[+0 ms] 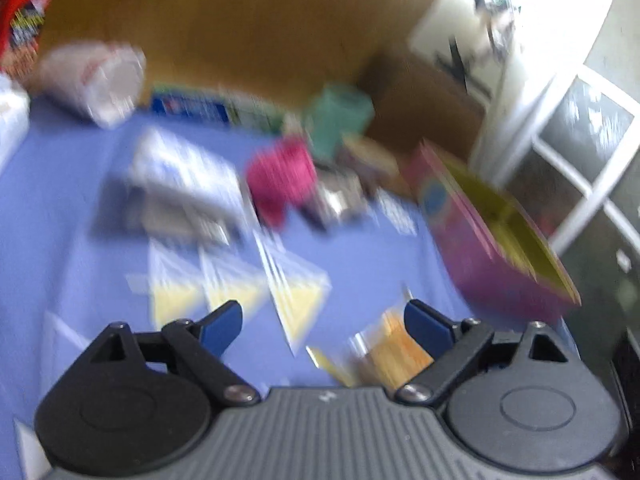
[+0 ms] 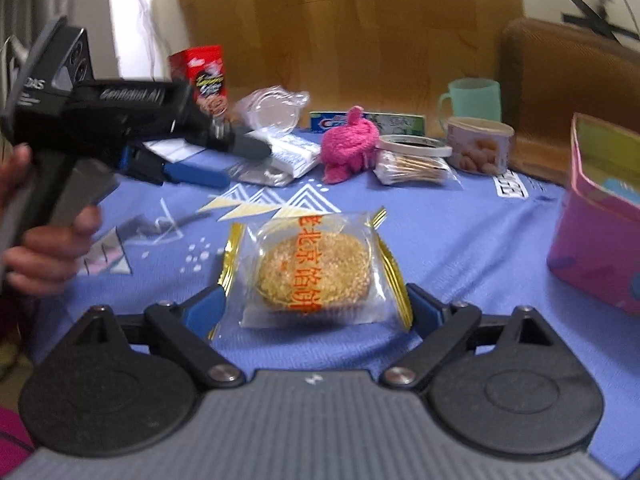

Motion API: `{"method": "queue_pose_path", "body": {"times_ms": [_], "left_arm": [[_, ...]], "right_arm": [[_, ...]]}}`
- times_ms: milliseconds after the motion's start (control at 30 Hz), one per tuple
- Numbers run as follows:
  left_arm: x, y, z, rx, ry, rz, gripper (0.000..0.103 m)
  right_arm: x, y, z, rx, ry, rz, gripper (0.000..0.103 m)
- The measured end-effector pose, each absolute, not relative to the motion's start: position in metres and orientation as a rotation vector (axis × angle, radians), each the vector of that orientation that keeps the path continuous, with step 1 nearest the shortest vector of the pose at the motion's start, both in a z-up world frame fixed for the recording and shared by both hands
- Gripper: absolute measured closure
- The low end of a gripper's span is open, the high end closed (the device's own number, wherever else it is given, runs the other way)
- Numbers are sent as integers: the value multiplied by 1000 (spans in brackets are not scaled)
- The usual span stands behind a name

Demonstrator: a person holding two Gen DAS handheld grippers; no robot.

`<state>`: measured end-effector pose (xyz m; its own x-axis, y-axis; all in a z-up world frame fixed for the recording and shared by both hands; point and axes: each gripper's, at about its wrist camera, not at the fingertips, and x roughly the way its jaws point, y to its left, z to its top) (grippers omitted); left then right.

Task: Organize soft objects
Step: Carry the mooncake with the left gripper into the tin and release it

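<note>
A sesame cake in a clear, gold-edged wrapper [image 2: 316,268] lies on the blue tablecloth [image 2: 480,240]. My right gripper [image 2: 314,308] stands open around it, its blue fingertips just outside the wrapper's two sides. Further back sit a pink knitted cloth [image 2: 350,146] and a white tissue packet [image 2: 288,152]. In the blurred left wrist view my left gripper [image 1: 324,320] is open and empty above the cloth, with the wrapped cake [image 1: 384,352] by its right finger and the pink cloth [image 1: 280,180] ahead. A hand holds the left gripper [image 2: 180,170] at the left.
An open pink box [image 2: 600,220] stands at the right edge. Along the back are a red snack box [image 2: 204,76], a clear plastic container [image 2: 272,108], a toothpaste box [image 2: 332,122], a green mug [image 2: 476,98], a tape roll [image 2: 412,146], bagged cotton swabs [image 2: 412,168] and a snack tub [image 2: 480,144].
</note>
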<state>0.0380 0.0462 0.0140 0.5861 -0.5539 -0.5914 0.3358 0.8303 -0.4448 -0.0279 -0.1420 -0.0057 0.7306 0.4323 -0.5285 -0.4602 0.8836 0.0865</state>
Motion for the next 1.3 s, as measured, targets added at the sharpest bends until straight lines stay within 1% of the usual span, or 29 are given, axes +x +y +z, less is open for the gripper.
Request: {"method": "queue_pose_path", "body": {"times_ms": [67,100,167,200,233,267,367,433,533,633,733,800,867,933,1033,1200,1267,1300], "left_arm": [[32,34,6,-305,843,-557,11],[28,27,5,-276,822,-545,10],[25,10,5,-207,802,-538,20],[27,4,5,-208,809,-560,28],[28,0,6,-213,818,-560,27],[29,-3,9,-204,822,-553,27],[37,-21,27,-175,788,-572,27],[43,-38,46,-161,746,-613,27],[58,-83,74,-104,669,-691,27],[78,-134,89,-70,635,-766,28],[94,-187,95,-56,634,-836,27],[102,-218,94,-45,631,-867,24],[108,-244,88,-28,627,-866,23],[108,-262,81,-19,639,-850,23],[104,-259,71,-25,653,-845,23],[82,-222,69,-47,633,-808,23],[74,-192,68,-50,608,-779,21],[70,-176,66,-49,596,-757,19]], "right_arm": [[-23,-141,-8,-71,577,512,6],[-18,-143,-9,-60,594,530,7],[-12,-144,-10,-40,609,566,14],[-11,-142,-9,-50,605,589,20],[-12,-140,-8,-58,597,604,27],[-13,-138,-7,-63,584,608,27],[-19,-141,-2,-84,521,569,27],[-18,-158,8,-26,475,531,27],[-18,-189,26,25,378,441,27],[-14,-224,41,40,309,326,27],[-7,-267,50,80,284,203,27],[-2,-296,52,109,292,126,27],[6,-324,50,127,312,20,26],[13,-345,43,129,332,-99,19],[8,-368,37,125,326,-227,14],[-17,-373,38,179,249,-255,13],[-18,-367,40,191,220,-231,18],[-22,-359,42,183,204,-219,25]]}}
